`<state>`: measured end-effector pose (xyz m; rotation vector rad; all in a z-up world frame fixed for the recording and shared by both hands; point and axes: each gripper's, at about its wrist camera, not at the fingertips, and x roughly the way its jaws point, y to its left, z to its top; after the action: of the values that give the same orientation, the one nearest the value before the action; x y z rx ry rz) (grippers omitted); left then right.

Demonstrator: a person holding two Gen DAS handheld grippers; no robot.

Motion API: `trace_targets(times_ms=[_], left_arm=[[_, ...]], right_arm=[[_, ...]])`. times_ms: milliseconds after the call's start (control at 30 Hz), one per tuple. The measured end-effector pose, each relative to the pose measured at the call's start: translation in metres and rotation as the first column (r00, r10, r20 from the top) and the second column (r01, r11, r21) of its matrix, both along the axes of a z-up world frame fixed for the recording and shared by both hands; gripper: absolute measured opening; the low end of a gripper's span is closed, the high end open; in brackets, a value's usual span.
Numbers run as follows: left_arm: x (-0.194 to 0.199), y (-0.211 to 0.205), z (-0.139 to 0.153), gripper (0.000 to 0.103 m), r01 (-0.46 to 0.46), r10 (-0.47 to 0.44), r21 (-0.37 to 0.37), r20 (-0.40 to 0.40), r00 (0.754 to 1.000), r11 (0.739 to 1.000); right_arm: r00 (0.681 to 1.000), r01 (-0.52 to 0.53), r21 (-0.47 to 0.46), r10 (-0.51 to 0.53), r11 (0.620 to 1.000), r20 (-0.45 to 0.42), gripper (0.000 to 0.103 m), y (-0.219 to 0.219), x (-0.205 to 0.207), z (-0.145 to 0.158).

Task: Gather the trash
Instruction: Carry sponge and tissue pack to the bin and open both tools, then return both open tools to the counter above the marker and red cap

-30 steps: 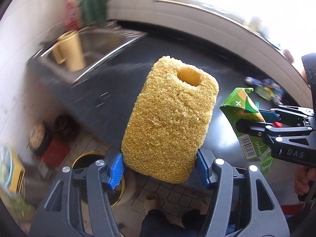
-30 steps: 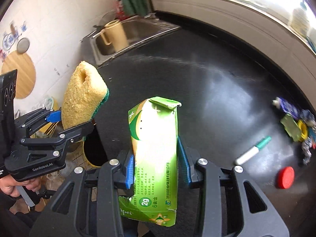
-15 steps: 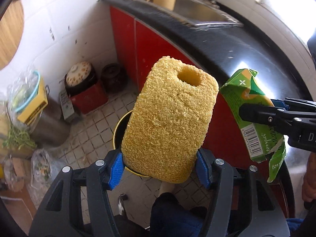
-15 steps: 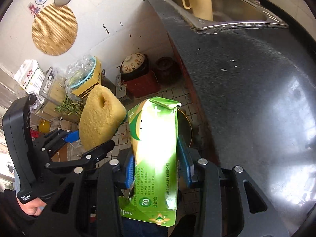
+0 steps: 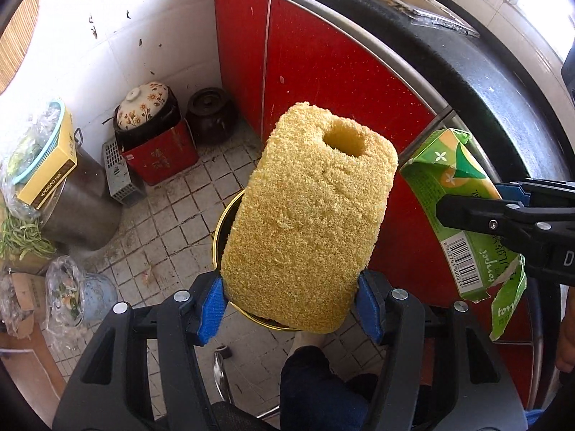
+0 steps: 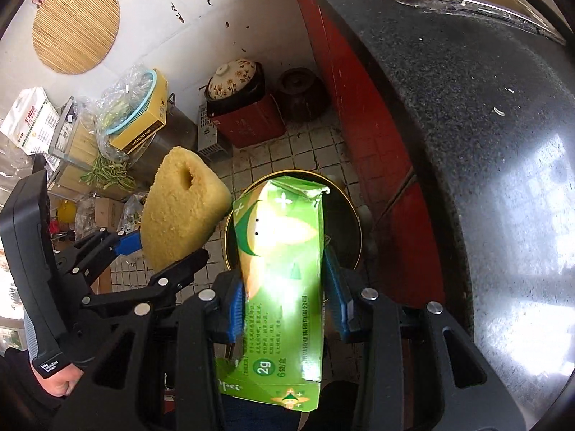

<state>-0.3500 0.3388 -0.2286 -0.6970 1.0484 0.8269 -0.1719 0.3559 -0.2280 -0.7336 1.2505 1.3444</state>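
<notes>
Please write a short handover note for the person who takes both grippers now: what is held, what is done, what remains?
Left gripper: jaws shut on the yellow rectangular sponge.
Right gripper: jaws shut on the torn green cardboard box.
Both hang above the round black bin with the yellow rim on the tiled floor.
Done: both picked up.
Left: release both into the bin.

Your left wrist camera looks steeply down along its fingers, close on the yellow sponge [image 5: 309, 222], with the tiled floor [image 5: 172, 222] and red cabinet doors [image 5: 323, 72] beyond. Your right wrist camera points down likewise, close on the green carton [image 6: 284, 280]. Both views share the round bin [image 6: 345, 222] on the floor, the floral-lidded pot [image 5: 143, 106] and each other's load.
</notes>
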Motion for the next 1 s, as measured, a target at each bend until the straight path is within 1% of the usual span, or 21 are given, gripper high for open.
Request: trace_targets(times_ms=[167,233,267,300,367,433,467,500,567,633,700,733,833,867,933,967,1000], left_arm=[[0.001,0.006,-0.006,0.062,-0.012,0.013,-0.030,0.018,1.000,0.999],[0.003,0.007,-0.009,0.064,-0.001,0.002,-0.033,0.016,1.000,0.999],[0.003,0.006,-0.010,0.067,0.003,-0.003,-0.031,0.007,1.000,1.000],[0.003,0.007,-0.011,0.071,0.004,-0.004,-0.027,0.002,1.000,1.000],[0.002,0.007,-0.011,0.075,0.008,-0.008,-0.017,-0.002,1.000,1.000],[0.001,0.007,-0.009,0.077,0.010,-0.010,-0.010,-0.004,1.000,1.000],[0.001,0.007,-0.009,0.081,0.015,-0.015,-0.004,-0.003,1.000,1.000],[0.001,0.006,-0.007,0.083,0.022,-0.022,0.006,-0.009,1.000,1.000],[0.003,0.005,-0.004,0.083,0.042,-0.042,0.010,-0.018,0.999,0.999],[0.008,-0.001,0.007,0.084,0.068,-0.067,0.030,-0.021,0.997,0.997],[0.016,-0.008,0.023,0.090,0.089,-0.088,0.052,-0.025,0.996,0.995],[0.020,-0.011,0.030,0.091,0.097,-0.096,0.061,-0.022,0.995,0.993],[0.043,-0.030,0.066,0.094,0.143,-0.143,0.120,-0.006,0.990,0.982],[0.052,-0.037,0.078,0.095,0.164,-0.166,0.140,0.000,0.986,0.976],[0.077,-0.054,0.103,0.096,0.224,-0.233,0.176,0.032,0.972,0.959],[0.088,-0.060,0.113,0.096,0.249,-0.261,0.191,0.040,0.964,0.950],[0.107,-0.068,0.125,0.096,0.287,-0.304,0.205,0.053,0.951,0.936]], right_arm=[[0.999,-0.018,0.000,0.018,1.000,0.032,0.040,0.008,-0.009,0.003],[0.999,-0.021,0.000,0.021,1.000,0.042,0.050,0.009,-0.009,0.004],[0.999,-0.021,0.002,0.021,1.000,0.039,0.063,0.008,-0.009,0.005],[0.999,-0.023,0.004,0.023,1.000,0.035,0.071,0.008,-0.009,0.005],[0.999,-0.030,0.009,0.030,0.999,0.045,0.072,0.008,-0.010,0.007],[0.998,-0.035,0.015,0.034,0.999,0.050,0.072,0.007,-0.010,0.010],[0.998,-0.032,0.016,0.031,0.999,0.050,0.072,0.005,-0.009,0.012],[0.999,-0.028,0.021,0.027,0.999,0.046,0.072,0.003,-0.008,0.016],[0.998,-0.028,0.039,0.026,0.999,0.050,0.072,-0.004,-0.005,0.026],[0.998,-0.020,0.059,0.016,0.998,0.056,0.072,-0.015,-0.001,0.041],[0.998,0.008,0.090,-0.012,0.996,0.055,0.075,-0.035,0.010,0.061],[0.998,0.022,0.106,-0.028,0.994,0.057,0.075,-0.046,0.016,0.071],[0.990,0.106,0.156,-0.119,0.982,0.078,0.078,-0.085,0.040,0.108],[0.984,0.137,0.173,-0.153,0.975,0.086,0.082,-0.100,0.049,0.120],[0.960,0.216,0.204,-0.246,0.955,0.137,0.084,-0.134,0.069,0.146],[0.939,0.261,0.211,-0.298,0.942,0.169,0.084,-0.153,0.082,0.159],[0.923,0.293,0.219,-0.335,0.931,0.188,0.084,-0.166,0.090,0.167]])
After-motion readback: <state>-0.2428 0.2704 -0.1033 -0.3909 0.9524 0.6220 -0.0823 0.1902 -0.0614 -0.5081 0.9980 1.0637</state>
